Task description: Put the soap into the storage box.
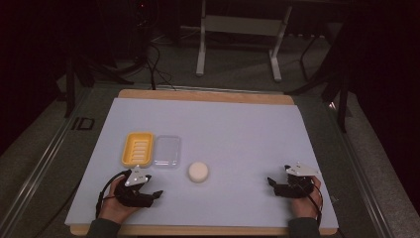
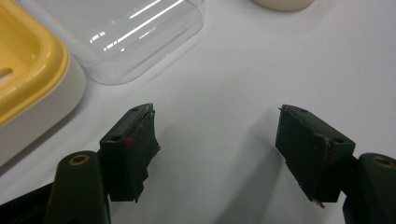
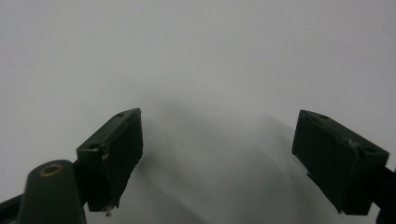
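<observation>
Desk (image 1: 237, 124): white sheet over a wooden top, working area bare apart from three items grouped at the near left.

Item 1. Soap (image 1: 198, 171): round, cream-coloured bar, lying flat on the sheet just right of the lid, apart from it. It sits outside the dish, between the two grippers but much nearer the left one, so it is likely the piece to be picked up. Its edge shows at the top of the left gripper view (image 2: 283, 3).

Item 2. Dish (image 1: 137, 148): yellow ribbed tray in a pale base, open side up, nothing in it. Presumably ready to receive the soap.

Item 3. Lid (image 1: 166, 151): clear plastic, lying beside the dish on its right and touching or nearly touching it; set aside so the dish stays open. Seen close in the left gripper view (image 2: 126, 37).

Left gripper (image 1: 148, 191): held low over the sheet near the front edge, just in front of the dish and lid, pointing towards the soap. Jaws wide apart, nothing between them.

Right gripper (image 1: 277, 184): well apart from the items at the near right, resting low over bare sheet. Jaws spread wide, nothing held; appears to be waiting.
</observation>
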Demonstrator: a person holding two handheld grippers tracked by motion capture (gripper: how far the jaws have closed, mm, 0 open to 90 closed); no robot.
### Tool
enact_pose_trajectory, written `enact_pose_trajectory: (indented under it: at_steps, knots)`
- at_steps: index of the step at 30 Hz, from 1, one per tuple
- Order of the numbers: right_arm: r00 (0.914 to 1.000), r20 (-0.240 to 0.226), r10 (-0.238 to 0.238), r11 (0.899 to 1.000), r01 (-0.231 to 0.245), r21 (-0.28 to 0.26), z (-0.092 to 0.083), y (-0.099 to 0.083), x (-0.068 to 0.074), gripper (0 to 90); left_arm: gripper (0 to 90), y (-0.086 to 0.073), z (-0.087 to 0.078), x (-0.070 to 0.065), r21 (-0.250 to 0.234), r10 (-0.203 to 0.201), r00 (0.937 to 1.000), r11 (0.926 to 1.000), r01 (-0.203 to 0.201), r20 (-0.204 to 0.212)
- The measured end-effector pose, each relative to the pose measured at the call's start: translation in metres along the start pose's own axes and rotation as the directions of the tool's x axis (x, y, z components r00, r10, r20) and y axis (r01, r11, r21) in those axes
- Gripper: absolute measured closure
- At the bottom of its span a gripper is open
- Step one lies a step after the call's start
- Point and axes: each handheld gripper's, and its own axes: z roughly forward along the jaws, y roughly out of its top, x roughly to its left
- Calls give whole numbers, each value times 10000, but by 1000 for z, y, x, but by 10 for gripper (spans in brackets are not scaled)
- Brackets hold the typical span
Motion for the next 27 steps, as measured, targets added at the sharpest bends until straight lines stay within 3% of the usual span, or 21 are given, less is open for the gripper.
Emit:
enact_pose_trajectory:
  at_steps: [3,10,14,19,23,27]
  knots:
    - [9997,103,-240,9997,240,-83,-1,0,2,163,293,1,-1,-1,-63,102,9999,9999,-102,-1]
    - [9999,143,-54,9992,59,-400,-4,-2,1,164,291,3,0,2,-58,7,10000,10000,-7,87]
    - [9998,168,-87,9986,96,-518,-5,-3,1,164,294,6,-2,2,22,146,9998,9999,-147,148]
    - [9996,213,-170,9987,180,-487,-4,-2,2,164,300,15,2,-3,243,750,9965,9968,-759,378]
    - [9997,213,-127,9985,138,-526,-5,-3,2,165,301,24,8,-8,559,1334,9900,9891,-1359,461]
    - [9997,214,-135,9984,147,-547,-5,-3,2,165,303,33,13,-9,704,1593,9858,9841,-1629,541]
